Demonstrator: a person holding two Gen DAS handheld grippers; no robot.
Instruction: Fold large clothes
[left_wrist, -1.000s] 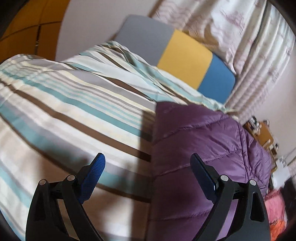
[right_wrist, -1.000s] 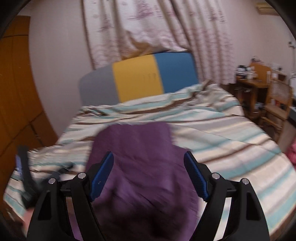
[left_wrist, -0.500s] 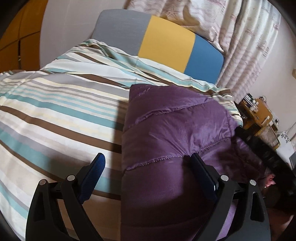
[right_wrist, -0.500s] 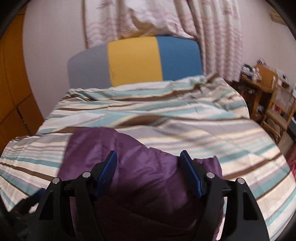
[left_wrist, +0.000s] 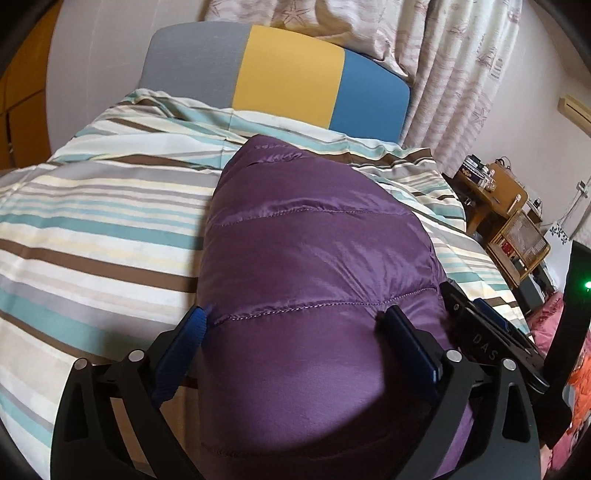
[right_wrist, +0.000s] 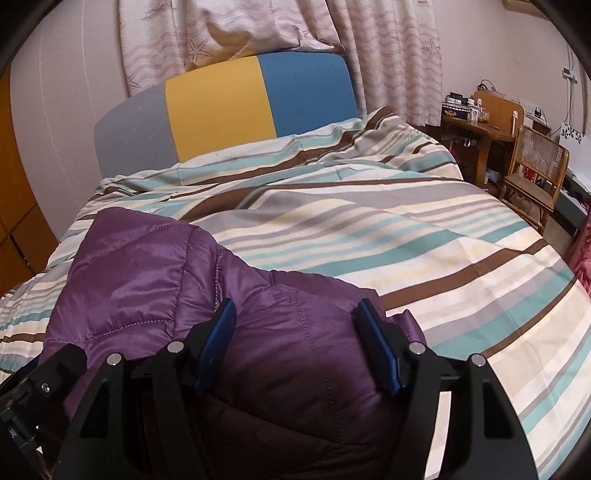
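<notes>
The right claw (right_wrist: 297, 328) has just been closing, its blue pads astride a puffy fold of the purple quilted jacket (right_wrist: 155, 280), which lies on the striped bed cover (right_wrist: 388, 229). Behind stand a grey, yellow and blue headboard (right_wrist: 236, 110) and a wooden chair (right_wrist: 535, 170).

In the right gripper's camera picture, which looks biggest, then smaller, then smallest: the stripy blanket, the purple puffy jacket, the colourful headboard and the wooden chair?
1. Stripy blanket: fills most of the picture.
2. Purple puffy jacket: it lies closest to the camera, so it may look bigger than it really is.
3. Colourful headboard.
4. Wooden chair: far off at the edge, so it looks smallest.
</notes>
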